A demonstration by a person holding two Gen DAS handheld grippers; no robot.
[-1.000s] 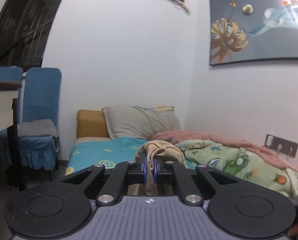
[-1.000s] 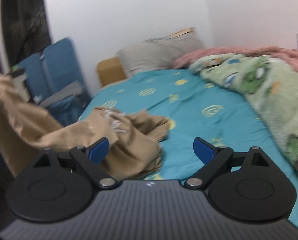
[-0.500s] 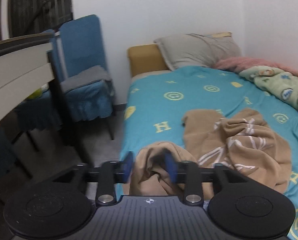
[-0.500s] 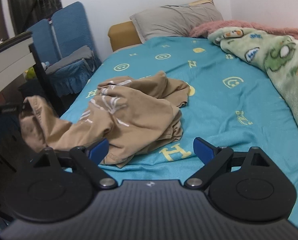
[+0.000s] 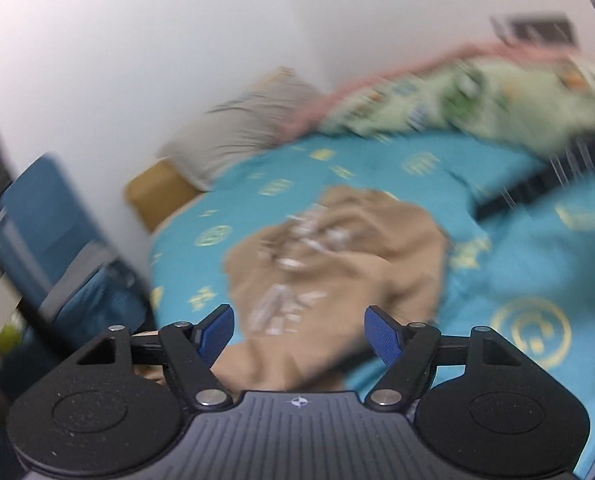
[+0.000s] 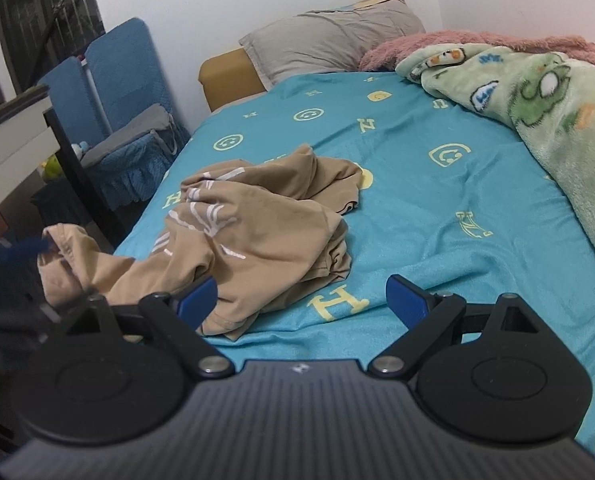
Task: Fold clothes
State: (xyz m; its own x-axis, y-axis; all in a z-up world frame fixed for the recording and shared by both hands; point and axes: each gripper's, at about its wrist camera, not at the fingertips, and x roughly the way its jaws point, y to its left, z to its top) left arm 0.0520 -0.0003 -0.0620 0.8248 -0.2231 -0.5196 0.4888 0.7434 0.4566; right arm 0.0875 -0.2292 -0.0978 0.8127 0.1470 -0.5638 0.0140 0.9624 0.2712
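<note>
Both tongs gape empty, left gripper (image 5: 298,334) having just been opening, right gripper (image 6: 302,298) wide; we judge the tan shirt (image 6: 257,224), crumpled near the bed's (image 6: 437,208) left edge, light, limp, best pinched at a hem.

Tan shirt (image 6: 257,220) w/ white stripes, teal sheet (image 6: 437,208) w/ yellow smileys, green cartoon blanket (image 6: 537,100).

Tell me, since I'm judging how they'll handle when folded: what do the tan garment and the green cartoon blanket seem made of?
The tan garment with white print looks like thin matte knit, probably cotton jersey: it slumps in soft creases. The green cartoon-print blanket looks like plush fleece: fuzzy nap, thick rounded folds.
</note>
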